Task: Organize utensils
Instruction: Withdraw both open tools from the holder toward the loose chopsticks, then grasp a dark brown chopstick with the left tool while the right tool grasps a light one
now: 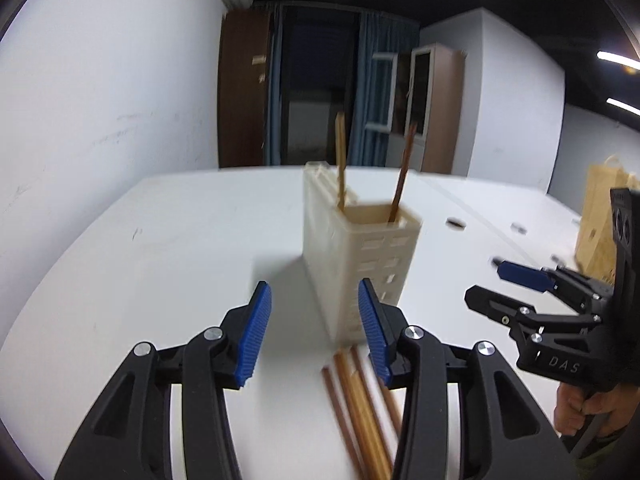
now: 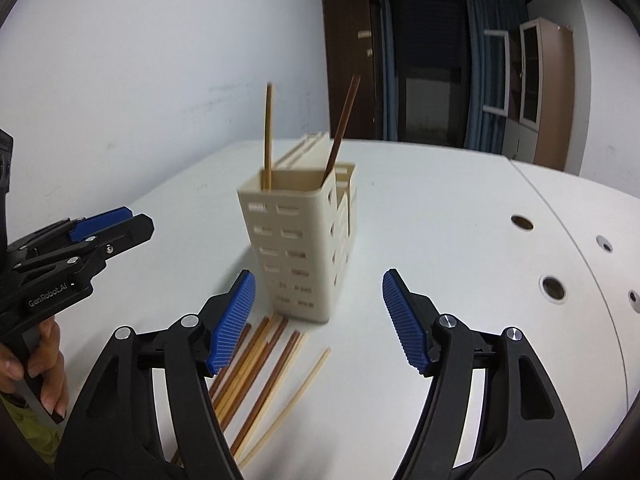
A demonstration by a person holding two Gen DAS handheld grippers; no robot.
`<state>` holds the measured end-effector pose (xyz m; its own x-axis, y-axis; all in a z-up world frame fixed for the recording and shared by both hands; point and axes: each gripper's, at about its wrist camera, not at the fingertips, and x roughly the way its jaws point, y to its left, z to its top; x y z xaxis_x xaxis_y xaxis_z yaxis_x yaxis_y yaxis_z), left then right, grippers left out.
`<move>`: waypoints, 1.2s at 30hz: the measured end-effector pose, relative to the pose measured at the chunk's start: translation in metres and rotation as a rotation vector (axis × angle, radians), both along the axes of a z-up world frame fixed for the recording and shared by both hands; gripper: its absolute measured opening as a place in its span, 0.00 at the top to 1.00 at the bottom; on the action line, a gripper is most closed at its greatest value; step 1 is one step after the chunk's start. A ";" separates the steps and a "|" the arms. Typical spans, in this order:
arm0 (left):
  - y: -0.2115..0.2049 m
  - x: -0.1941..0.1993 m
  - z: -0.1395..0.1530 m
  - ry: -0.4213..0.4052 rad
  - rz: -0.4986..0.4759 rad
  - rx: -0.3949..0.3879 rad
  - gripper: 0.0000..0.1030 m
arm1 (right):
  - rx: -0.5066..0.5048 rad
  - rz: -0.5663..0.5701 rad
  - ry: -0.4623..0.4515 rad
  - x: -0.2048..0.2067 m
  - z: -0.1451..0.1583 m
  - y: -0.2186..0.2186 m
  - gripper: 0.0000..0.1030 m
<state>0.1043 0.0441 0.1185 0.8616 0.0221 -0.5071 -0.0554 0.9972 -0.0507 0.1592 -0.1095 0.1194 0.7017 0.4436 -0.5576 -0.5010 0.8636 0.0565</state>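
Observation:
A cream slotted utensil holder [image 1: 360, 256] stands upright on the white table [image 1: 180, 240]; it also shows in the right wrist view [image 2: 298, 240]. Two chopsticks stand in it, a pale one [image 2: 267, 136] and a dark brown one [image 2: 342, 128]. Several loose chopsticks [image 2: 256, 372] lie on the table in front of the holder, also seen in the left wrist view [image 1: 360, 408]. My left gripper [image 1: 314, 336] is open and empty, above the table just left of the loose chopsticks. My right gripper [image 2: 320, 320] is open and empty above them.
The right gripper shows at the right edge of the left wrist view [image 1: 540, 292]; the left gripper shows at the left of the right wrist view [image 2: 80, 240]. A brown paper bag [image 1: 600, 216] stands far right. Round holes [image 2: 552, 288] sit in the table's right part.

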 end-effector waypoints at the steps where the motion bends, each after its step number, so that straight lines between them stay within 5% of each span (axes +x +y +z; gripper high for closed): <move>1: 0.003 0.002 -0.007 0.032 0.005 -0.006 0.57 | -0.018 0.002 0.022 0.002 -0.005 0.003 0.39; 18: 0.005 0.047 -0.061 0.324 -0.016 -0.018 0.57 | -0.125 -0.052 0.355 0.050 -0.081 0.013 0.40; 27: 0.004 0.076 -0.090 0.456 -0.036 -0.057 0.57 | -0.162 -0.050 0.406 0.058 -0.096 0.022 0.41; 36: 0.001 0.093 -0.109 0.544 -0.040 -0.053 0.57 | -0.186 -0.054 0.457 0.066 -0.109 0.031 0.55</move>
